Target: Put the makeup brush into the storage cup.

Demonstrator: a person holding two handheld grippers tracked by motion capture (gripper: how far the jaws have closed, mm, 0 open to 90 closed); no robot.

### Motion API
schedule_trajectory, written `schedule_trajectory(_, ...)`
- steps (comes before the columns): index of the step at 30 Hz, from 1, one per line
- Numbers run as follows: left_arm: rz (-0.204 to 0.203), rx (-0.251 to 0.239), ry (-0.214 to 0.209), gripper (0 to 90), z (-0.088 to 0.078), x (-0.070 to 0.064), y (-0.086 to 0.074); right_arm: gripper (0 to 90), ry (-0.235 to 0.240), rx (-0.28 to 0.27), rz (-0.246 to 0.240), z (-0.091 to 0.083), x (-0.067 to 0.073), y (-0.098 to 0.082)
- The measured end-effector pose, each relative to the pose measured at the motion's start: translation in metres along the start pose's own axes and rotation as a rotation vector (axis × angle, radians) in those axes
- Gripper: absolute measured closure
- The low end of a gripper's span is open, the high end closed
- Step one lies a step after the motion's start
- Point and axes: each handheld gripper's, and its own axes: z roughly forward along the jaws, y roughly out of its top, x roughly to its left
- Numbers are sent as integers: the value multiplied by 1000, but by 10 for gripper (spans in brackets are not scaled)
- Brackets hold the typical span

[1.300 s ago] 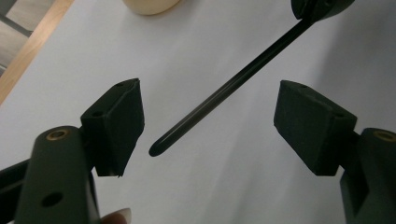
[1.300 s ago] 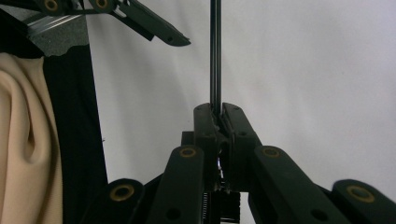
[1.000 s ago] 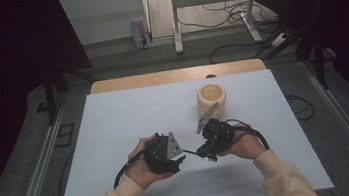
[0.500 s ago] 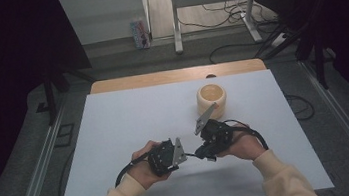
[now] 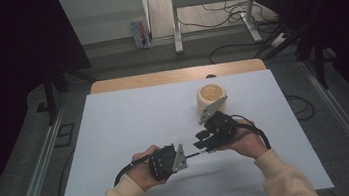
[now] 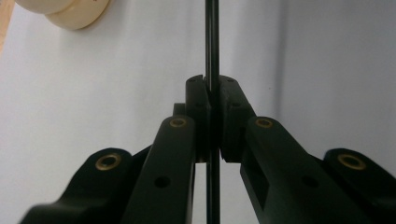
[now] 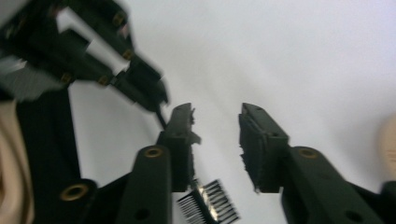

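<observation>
Comb (image 7: 208, 203) is what we track here: a black one with a thin rod handle (image 6: 212, 42), spanning the short gap between the two grippers over the near half of the white table (image 5: 131, 133), about midway between its left and right edges and closer to the near edge than the far one.

Left gripper (image 6: 213, 93) is clenched on the rod. In its own view we see the handle running straight up between the pads, pinched on both sides, with the jaws just having closed onto it. In the high view we find this gripper (image 5: 186, 157) pointing right toward the other hand.

Right gripper (image 7: 217, 135) is released, its jaws having just been opening. We see a clear gap between the pads, and the toothed end of the comb sits low between the jaws, nearer the left one; neither pad presses on it. The same view is blurred, with the left gripper showing at upper left, just beyond the left jaw. In the high view we place the right gripper (image 5: 199, 144) just right of the left one, angled down-left toward it.

Beige round cup (image 5: 211, 96) stands upright on the table beyond the right gripper, toward the far right corner, close to the gripper's grey plate. We cannot tell whether they touch.
</observation>
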Motion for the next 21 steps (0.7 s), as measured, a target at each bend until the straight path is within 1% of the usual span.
schedule_trajectory(2, -23, -10, -1, 851, -1, 1, -2, 537, -37, -48, 17, -6, -1, 0)
schedule_trajectory(3, -41, -18, -1, 851, -2, 3, -4, 473, -65, -89, 24, -11, -2, -1)
schedule_trajectory(4, -58, -27, 1, 851, -3, 4, -6, 450, -73, -113, 24, -12, -3, -2)
schedule_trajectory(5, -58, -27, 1, 851, -3, 4, -6, 428, -83, -145, 42, -15, -3, -2)
schedule_trajectory(6, -67, -33, 3, 851, -4, 5, -8, 411, -87, -171, 57, -17, -4, -3)
schedule_trajectory(7, -91, -42, 6, 851, -6, 6, -11, 395, -89, -191, 70, -19, -6, -5)
schedule_trajectory(8, -91, -42, 6, 851, -6, 6, -11, 385, -89, -202, 84, -20, -7, -6)
schedule_trajectory(9, -123, -59, 10, 851, -8, 7, -16, 374, -89, -216, 100, -21, -9, -8)
schedule_trajectory(10, -123, -59, 10, 851, -8, 7, -16, 366, -93, -223, 107, -22, -10, -9)
schedule_trajectory(11, -149, -71, 12, 851, -10, 9, -21, 360, -93, -233, 122, -23, -11, -11)
schedule_trajectory(12, -165, -76, 13, 851, -11, 9, -23, 356, -92, -247, 129, -23, -13, -13)
schedule_trajectory(13, -165, -76, 13, 851, -11, 9, -23, 352, -90, -258, 144, -24, -14, -15)
schedule_trajectory(15, -203, -91, 18, 851, -14, 10, -32, 342, -89, -279, 160, -25, -16, -19)
schedule_trajectory(16, -203, -91, 18, 851, -14, 10, -32, 342, -89, -279, 160, -25, -16, -19)
schedule_trajectory(17, -213, -98, 18, 851, -15, 10, -35, 329, -93, -296, 177, -25, -16, -23)
schedule_trajectory(18, -229, -104, 14, 851, -16, 11, -40, 322, -98, -300, 178, -25, -16, -26)
schedule_trajectory(19, -229, -104, 14, 851, -16, 11, -40, 322, -98, -300, 178, -25, -16, -26)
schedule_trajectory(20, -243, -110, 14, 851, -17, 11, -44, 304, -102, -302, 185, -24, -16, -30)
schedule_trajectory(21, -243, -110, 14, 851, -17, 11, -44, 297, -100, -305, 182, -24, -15, -31)
